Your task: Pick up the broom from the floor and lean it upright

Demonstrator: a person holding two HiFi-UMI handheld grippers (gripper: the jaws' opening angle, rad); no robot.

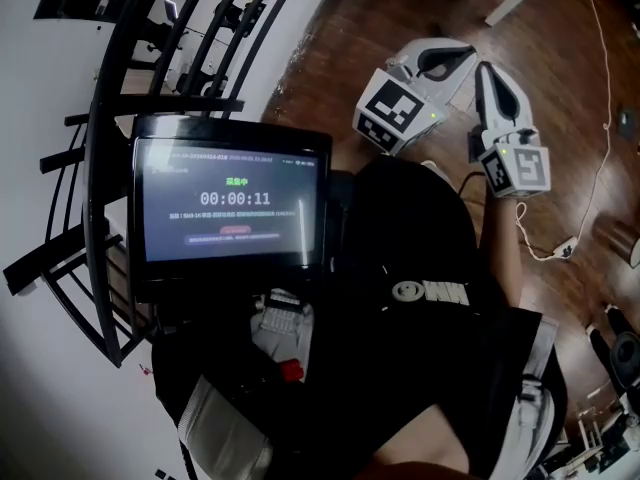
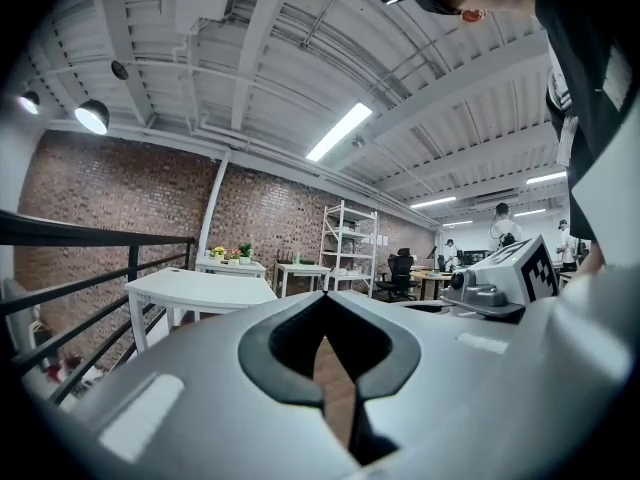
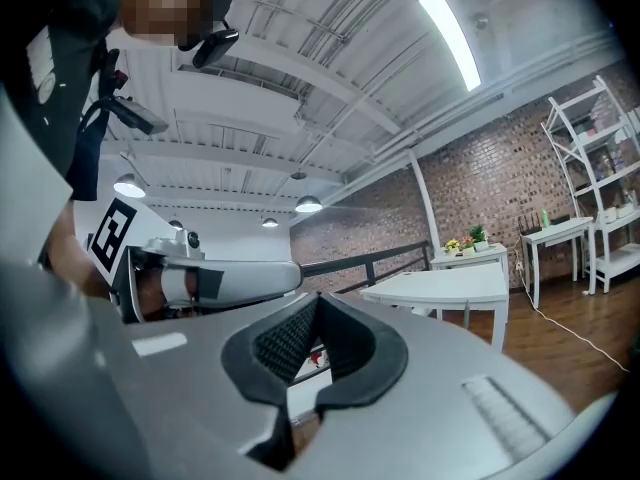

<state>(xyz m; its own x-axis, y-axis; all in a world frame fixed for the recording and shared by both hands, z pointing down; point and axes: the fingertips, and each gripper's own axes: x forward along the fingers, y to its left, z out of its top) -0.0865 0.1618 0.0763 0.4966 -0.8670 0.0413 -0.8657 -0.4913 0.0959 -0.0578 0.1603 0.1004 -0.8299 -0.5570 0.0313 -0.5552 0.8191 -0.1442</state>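
- Grey left gripper [image 2: 338,388]: my jaws are closed together with nothing between them.
- Right gripper [image 3: 300,368]: jaws likewise closed and empty.
- Broom: in no view, not near either jaws; pickup and leaning not yet begun.

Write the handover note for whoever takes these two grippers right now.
Left gripper: shut, nothing between its jaws, pointing level.
Right gripper: shut, empty, level, beside the left one.
Broom: in none of the three views. Only the wooden floor, a black railing and a white table show.
Done: nothing yet; the broom is not picked up.
Left: find the broom on the floor, grasp it, lean it upright.
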